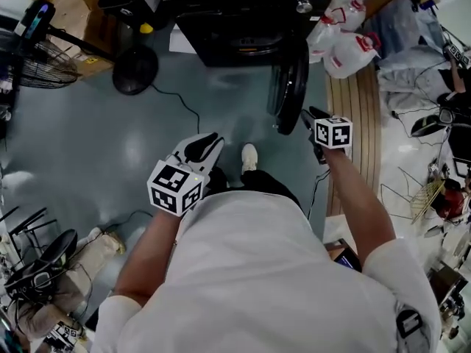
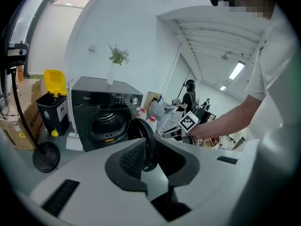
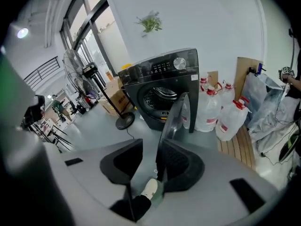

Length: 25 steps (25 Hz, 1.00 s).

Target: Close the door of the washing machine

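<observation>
On the right gripper (image 3: 149, 149) the fingers stand wide apart, pressing nothing, with the free rim of the washing machine door (image 3: 175, 117) in line with their gap. The left gripper (image 2: 153, 155) is likewise spread and empty, nearer the person. The round door stands upright, swung out at the right front of the dark washing machine (image 1: 243, 20), edge toward the person. It looks stiff and weighty on its hinge, so push its outer face near the free rim.

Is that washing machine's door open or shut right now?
Open. The door stands swung out from the washing machine, edge-on to its front, and the drum shows uncovered.
</observation>
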Motion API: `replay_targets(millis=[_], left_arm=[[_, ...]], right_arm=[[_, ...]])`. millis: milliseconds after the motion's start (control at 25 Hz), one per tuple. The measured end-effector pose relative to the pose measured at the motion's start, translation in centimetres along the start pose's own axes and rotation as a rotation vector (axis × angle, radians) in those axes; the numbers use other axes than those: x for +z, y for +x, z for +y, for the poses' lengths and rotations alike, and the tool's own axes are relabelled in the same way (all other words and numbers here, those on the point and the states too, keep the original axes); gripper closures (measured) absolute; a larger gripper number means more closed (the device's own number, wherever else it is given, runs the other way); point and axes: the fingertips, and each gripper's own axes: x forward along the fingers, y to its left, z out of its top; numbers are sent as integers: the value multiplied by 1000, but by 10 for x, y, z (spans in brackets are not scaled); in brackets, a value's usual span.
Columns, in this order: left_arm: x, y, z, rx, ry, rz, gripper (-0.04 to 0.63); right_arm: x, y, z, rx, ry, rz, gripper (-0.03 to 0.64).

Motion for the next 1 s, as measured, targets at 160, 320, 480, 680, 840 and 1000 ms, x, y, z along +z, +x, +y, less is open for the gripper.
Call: replay_targets(millis=[160, 320, 480, 680, 840, 1000], left_arm=[[12, 18, 12, -20, 0, 9, 526], [24, 30, 29, -59, 16, 35, 526], [38, 41, 46, -98, 50, 64, 526], [49, 53, 73, -125, 62, 93, 526], [54, 56, 88, -137, 67, 102, 526], [57, 59, 101, -147, 62, 114, 526]], right_arm=[[10, 24, -20, -24, 32, 28, 477], [18, 40, -33, -32, 90, 45, 478], [18, 54, -43, -30, 170, 64, 479], [16, 69, -53, -72, 202, 100, 472], [10, 74, -56, -73, 259, 100, 492], [12, 77, -55, -61, 274, 97, 509]])
